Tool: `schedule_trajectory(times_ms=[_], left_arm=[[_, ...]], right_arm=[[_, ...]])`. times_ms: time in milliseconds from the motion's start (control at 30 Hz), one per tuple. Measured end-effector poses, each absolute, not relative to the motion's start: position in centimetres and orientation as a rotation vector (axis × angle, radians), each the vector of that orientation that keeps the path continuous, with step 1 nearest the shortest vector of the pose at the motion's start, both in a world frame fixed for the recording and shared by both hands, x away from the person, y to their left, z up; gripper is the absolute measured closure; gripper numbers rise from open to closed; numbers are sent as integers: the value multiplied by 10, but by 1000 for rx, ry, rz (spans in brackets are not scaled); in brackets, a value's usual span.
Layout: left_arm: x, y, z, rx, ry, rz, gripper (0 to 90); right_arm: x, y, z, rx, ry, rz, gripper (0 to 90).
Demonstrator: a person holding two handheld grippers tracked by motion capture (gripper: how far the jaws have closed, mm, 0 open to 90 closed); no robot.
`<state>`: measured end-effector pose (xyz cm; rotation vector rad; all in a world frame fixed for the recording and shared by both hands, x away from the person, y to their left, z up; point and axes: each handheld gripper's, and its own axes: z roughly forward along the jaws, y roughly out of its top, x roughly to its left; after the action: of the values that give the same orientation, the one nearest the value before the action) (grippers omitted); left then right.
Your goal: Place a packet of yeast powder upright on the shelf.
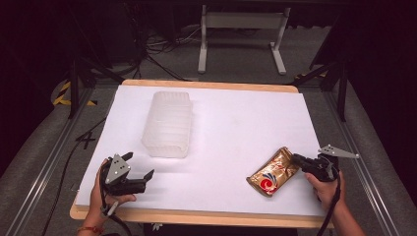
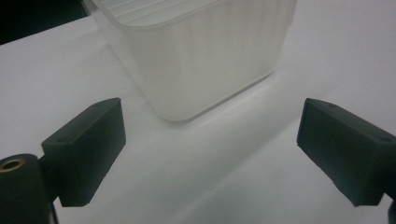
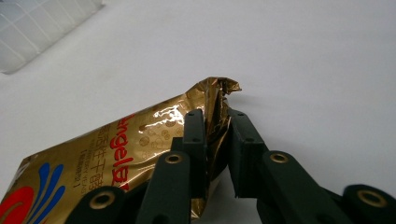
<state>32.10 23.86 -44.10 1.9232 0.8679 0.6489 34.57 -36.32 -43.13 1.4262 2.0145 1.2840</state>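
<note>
A gold foil packet [image 1: 273,172] with red and blue print lies on the white table top [image 1: 231,123] at the front right. My right gripper [image 1: 298,160] is shut on its far right edge; in the right gripper view the two pads pinch the crumpled foil of the packet [image 3: 116,158] at the gripper [image 3: 215,122]. My left gripper [image 1: 139,165] rests at the front left, jaws wide open with nothing between them. A translucent ribbed plastic container [image 1: 168,123] stands beyond it, and the container [image 2: 201,51] shows just ahead of the open left gripper [image 2: 210,140].
The table's wooden front edge [image 1: 196,218] runs close under both hands. White table legs [image 1: 241,34] and cables stand on the dark floor behind. Metal rails run along both sides of the table.
</note>
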Motion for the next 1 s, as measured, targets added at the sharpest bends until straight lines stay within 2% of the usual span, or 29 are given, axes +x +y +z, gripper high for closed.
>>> schedule_trajectory(times_ms=[400, 1000], left_arm=[[320, 239, -440, 1914, 872, 649, 87], [320, 240, -440, 1898, 872, 638, 87]], right_arm=[[326, -350, -387, 1173, 2007, 1370, 852], [322, -317, -323, 915, 2035, 1321, 869]])
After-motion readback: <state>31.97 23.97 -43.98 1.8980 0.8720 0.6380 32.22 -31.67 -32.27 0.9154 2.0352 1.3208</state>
